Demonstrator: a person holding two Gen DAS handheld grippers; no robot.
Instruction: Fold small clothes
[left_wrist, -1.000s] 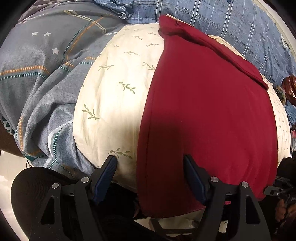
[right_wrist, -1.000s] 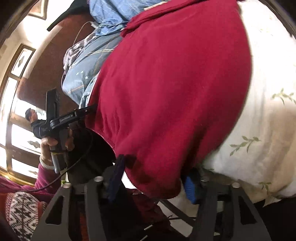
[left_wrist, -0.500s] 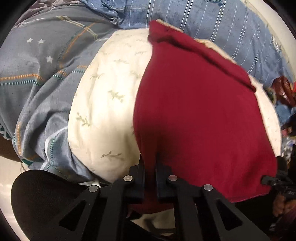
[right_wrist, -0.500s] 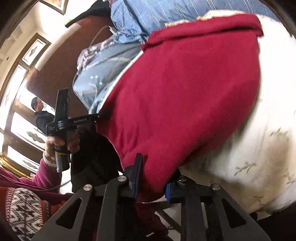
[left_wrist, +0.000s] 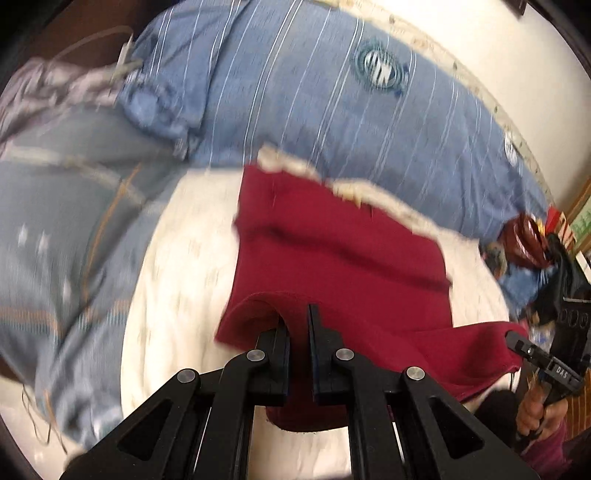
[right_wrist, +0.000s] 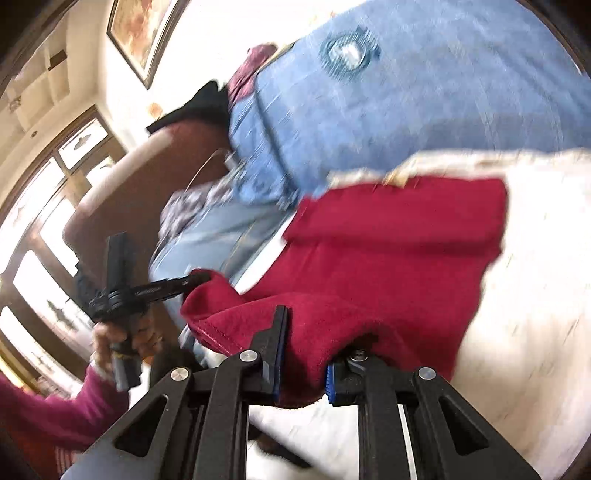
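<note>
A dark red garment (left_wrist: 332, 258) lies on a cream leaf-print pillow (left_wrist: 184, 277). My left gripper (left_wrist: 299, 325) is shut on the garment's near left corner and holds it lifted. My right gripper (right_wrist: 301, 354) is shut on the near right corner of the same red garment (right_wrist: 388, 251), also lifted. The near hem hangs between the two grippers above the rest of the cloth. The right gripper also shows at the right edge of the left wrist view (left_wrist: 517, 341), and the left gripper shows in the right wrist view (right_wrist: 195, 280).
A blue striped pillow (left_wrist: 332, 92) lies behind the cream one. A grey-blue patterned quilt (left_wrist: 55, 221) covers the left side. A brown headboard (right_wrist: 129, 192), windows and a framed picture (right_wrist: 147, 33) are at the left. Dark red clutter (left_wrist: 524, 240) sits at the far right.
Both grippers closed on the near hem of the red garment and raised it up and forward over the cloth. Both views are now motion-blurred.
</note>
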